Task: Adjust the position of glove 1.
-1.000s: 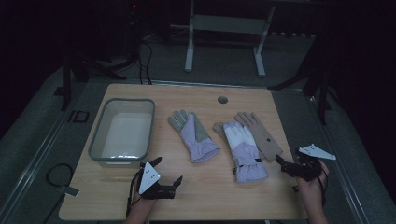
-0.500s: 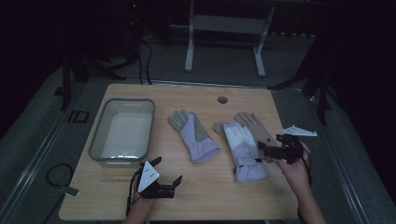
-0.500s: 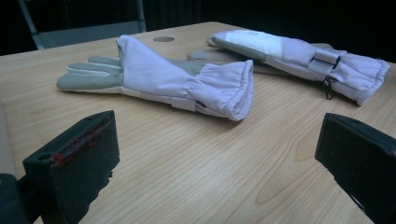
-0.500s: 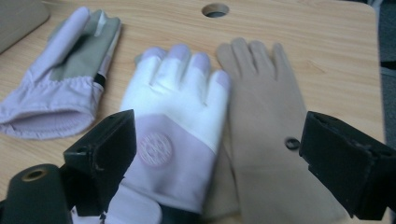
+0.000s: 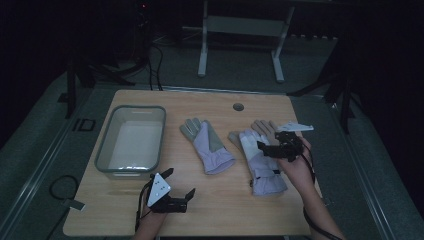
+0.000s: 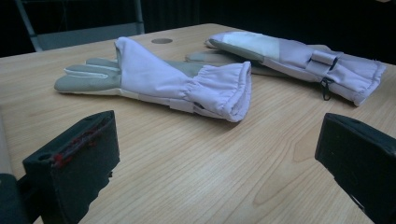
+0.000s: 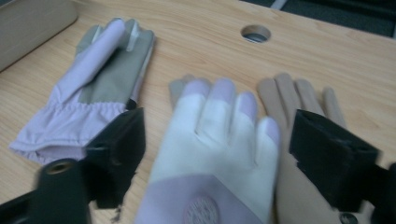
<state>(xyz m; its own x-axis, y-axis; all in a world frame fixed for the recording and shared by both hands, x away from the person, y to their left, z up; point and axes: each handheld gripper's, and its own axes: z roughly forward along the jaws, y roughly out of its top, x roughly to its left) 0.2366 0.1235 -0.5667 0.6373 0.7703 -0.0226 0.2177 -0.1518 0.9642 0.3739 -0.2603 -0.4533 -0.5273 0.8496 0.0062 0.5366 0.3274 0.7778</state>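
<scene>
My right tool (image 5: 270, 148) hovers with jaws spread over the white-backed glove (image 5: 260, 160), while my left tool (image 5: 175, 192) rests open on the surface (image 5: 225, 210).

The left hand-held gripper (image 6: 219, 172) has its black jaws spread wide at seven and four o'clock, low over the bare wooden desk (image 6: 187, 163). A lilac glove (image 6: 159, 81) lies toward eleven o'clock, cuff nearest; a second glove (image 6: 299, 58) lies at one o'clock.
</scene>
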